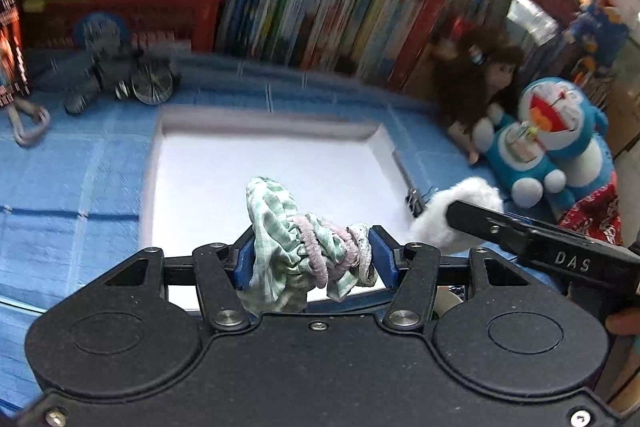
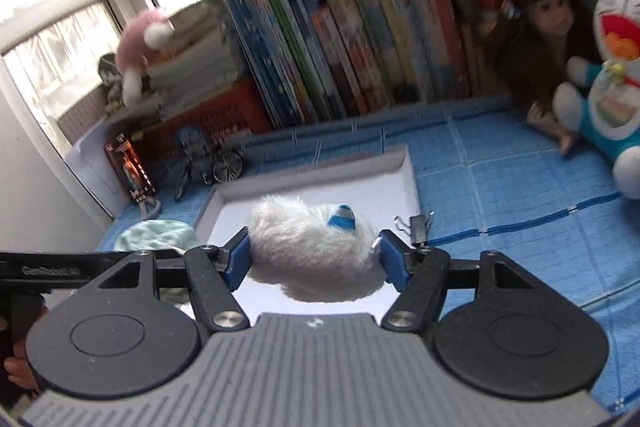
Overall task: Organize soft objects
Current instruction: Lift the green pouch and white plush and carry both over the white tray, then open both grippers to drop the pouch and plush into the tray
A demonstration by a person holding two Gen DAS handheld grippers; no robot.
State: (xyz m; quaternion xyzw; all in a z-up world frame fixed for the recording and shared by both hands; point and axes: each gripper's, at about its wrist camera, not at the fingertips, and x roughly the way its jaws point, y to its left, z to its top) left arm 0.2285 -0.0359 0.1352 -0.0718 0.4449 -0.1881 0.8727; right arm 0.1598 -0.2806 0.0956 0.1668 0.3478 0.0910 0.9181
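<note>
My left gripper (image 1: 314, 259) is shut on a bundle of scrunchies (image 1: 296, 247): green-and-white checked cloth with pink and pale bands. It hangs over the near part of a white tray (image 1: 172, 163). My right gripper (image 2: 314, 261) is shut on a white fluffy toy (image 2: 308, 251) with a small blue-striped piece on top, held over the same white tray (image 2: 408, 179). In the left wrist view the fluffy toy (image 1: 460, 211) and the right gripper's arm show at the tray's right edge. In the right wrist view the green bundle (image 2: 156, 235) shows at the left.
The tray lies on a blue padded cloth (image 1: 80, 179). Behind it stand a row of books (image 1: 340, 19), a toy bicycle (image 1: 120, 79), a brown-haired doll (image 1: 476, 83) and a blue cat plush (image 1: 560, 139). A black binder clip (image 2: 418, 227) lies by the tray's right edge.
</note>
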